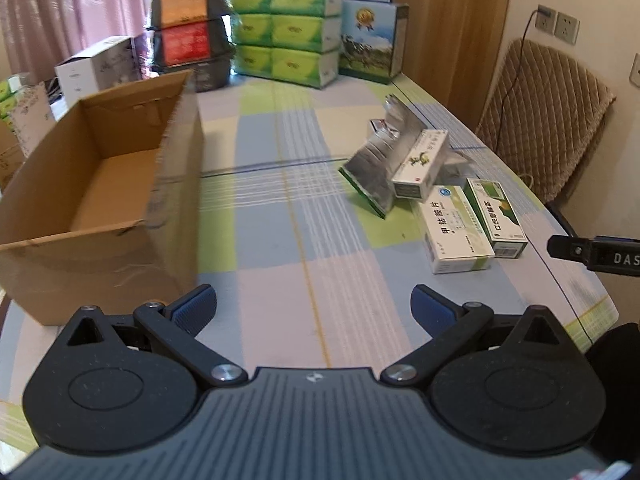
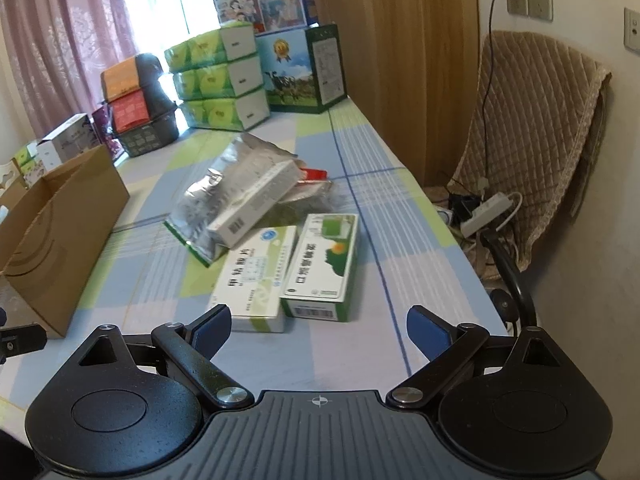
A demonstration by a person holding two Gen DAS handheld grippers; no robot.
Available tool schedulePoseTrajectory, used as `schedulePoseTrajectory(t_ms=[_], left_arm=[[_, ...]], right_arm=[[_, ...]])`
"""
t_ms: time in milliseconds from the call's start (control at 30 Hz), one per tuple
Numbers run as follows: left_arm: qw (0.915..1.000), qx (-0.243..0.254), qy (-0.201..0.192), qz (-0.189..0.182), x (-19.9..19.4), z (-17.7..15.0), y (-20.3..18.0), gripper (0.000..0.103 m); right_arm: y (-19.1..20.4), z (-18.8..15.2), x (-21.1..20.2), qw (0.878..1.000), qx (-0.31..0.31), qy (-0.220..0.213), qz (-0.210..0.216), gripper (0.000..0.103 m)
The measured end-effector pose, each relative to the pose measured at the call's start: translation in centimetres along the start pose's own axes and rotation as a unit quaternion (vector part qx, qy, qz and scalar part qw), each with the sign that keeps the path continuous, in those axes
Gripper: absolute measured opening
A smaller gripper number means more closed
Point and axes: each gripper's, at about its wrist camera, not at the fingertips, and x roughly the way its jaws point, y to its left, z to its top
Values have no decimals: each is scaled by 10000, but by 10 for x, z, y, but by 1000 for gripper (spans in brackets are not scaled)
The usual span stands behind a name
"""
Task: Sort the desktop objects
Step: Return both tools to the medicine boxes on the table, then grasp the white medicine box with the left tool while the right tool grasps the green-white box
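An empty open cardboard box (image 1: 100, 184) (image 2: 60, 232) stands on the left of the checked tablecloth. To its right lies a small heap: a silver foil pouch (image 1: 372, 168) (image 2: 224, 184), a long white medicine box (image 1: 420, 164) (image 2: 256, 204) leaning on it, a white-green medicine box (image 1: 456, 228) (image 2: 256, 276) and a green medicine box (image 1: 496, 216) (image 2: 324, 268) side by side. My left gripper (image 1: 314, 308) is open above the cloth between carton and heap. My right gripper (image 2: 320, 328) is open just short of the two flat boxes, holding nothing.
Green tissue packs (image 1: 288, 28), a milk carton box (image 1: 372, 40), stacked dark baskets (image 1: 192, 36) and a white box (image 1: 96, 68) line the far edge. A padded chair (image 2: 536, 152) and a power strip (image 2: 488, 208) sit beyond the table's right edge.
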Motion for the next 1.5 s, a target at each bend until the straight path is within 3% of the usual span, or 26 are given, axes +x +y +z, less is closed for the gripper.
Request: schedulePoseTrajectory(t_ms=[567, 767, 867, 933, 1200, 1333, 1500], left_arm=[[9994, 27, 293, -206, 71, 22, -28, 102], [9990, -66, 366, -257, 91, 23, -29, 102], [9988, -77, 380, -293, 98, 24, -30, 102], [9986, -86, 380, -347, 101, 24, -32, 102], [9974, 91, 366, -616, 111, 26, -56, 102], [9955, 5, 327, -891, 119, 32, -73, 102], [9939, 236, 307, -1036, 134, 36, -105, 101]], right_arm=[[-3, 29, 85, 9991, -159, 394, 41, 91], [-4, 32, 109, 9979, -228, 610, -18, 72], [-9, 32, 110, 9982, -151, 581, -18, 65], [-10, 33, 109, 9980, -187, 603, -31, 54], [-27, 26, 89, 9973, -153, 692, -187, 53], [-42, 20, 74, 9972, 45, 690, -300, 53], [-59, 14, 59, 9966, 339, 656, -357, 53]])
